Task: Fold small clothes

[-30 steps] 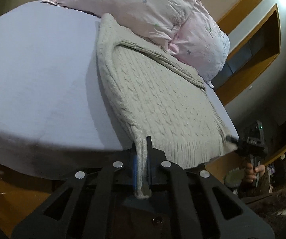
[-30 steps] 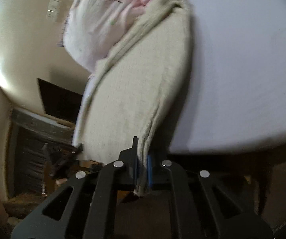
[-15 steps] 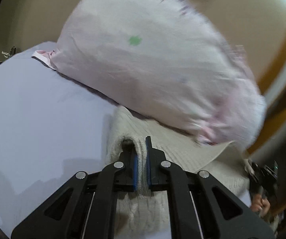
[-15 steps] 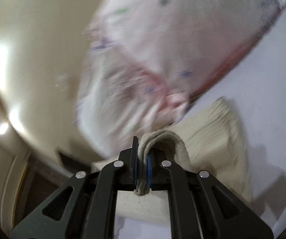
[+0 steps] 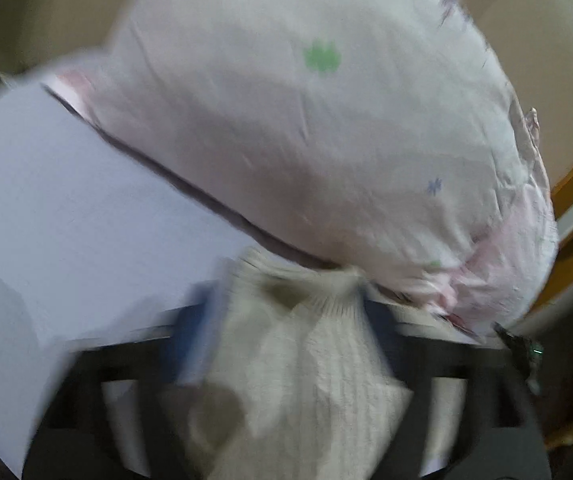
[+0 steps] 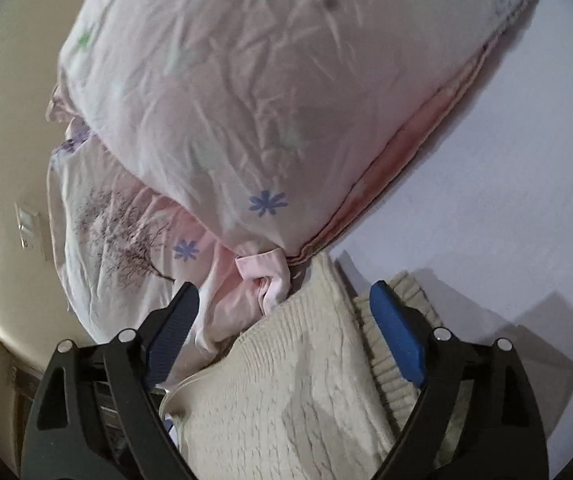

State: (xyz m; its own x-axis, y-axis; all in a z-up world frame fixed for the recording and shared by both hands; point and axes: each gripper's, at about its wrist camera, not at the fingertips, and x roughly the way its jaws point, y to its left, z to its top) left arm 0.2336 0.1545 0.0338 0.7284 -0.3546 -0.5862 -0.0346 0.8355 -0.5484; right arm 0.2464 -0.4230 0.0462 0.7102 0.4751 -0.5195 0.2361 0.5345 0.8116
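Ahead of the left tool [image 5: 286,320], a cream knitted sweater [image 5: 306,380] lies bunched between the fingers, its ribbed edge turned over toward the pillow [image 5: 306,128]. That view is heavily blurred; the fingers appear spread, with cloth lying loose between them and not pinched, which suggests the carried edge has been let go. Left of that tool is bare lavender bed sheet [image 5: 66,208]. Ahead of the right tool [image 6: 286,320], jaws stand wide apart, blue pads [image 6: 398,340] clear on either side of the sweater [image 6: 294,380], which rests doubled on the bed, its top against the pink pillow [image 6: 246,100]. Judgement: both tools are set level at the far edge so the fold lands evenly. To the right, ribbed hem [image 6: 390,360] protrudes beyond the upper layer, so alignment appears imperfect.
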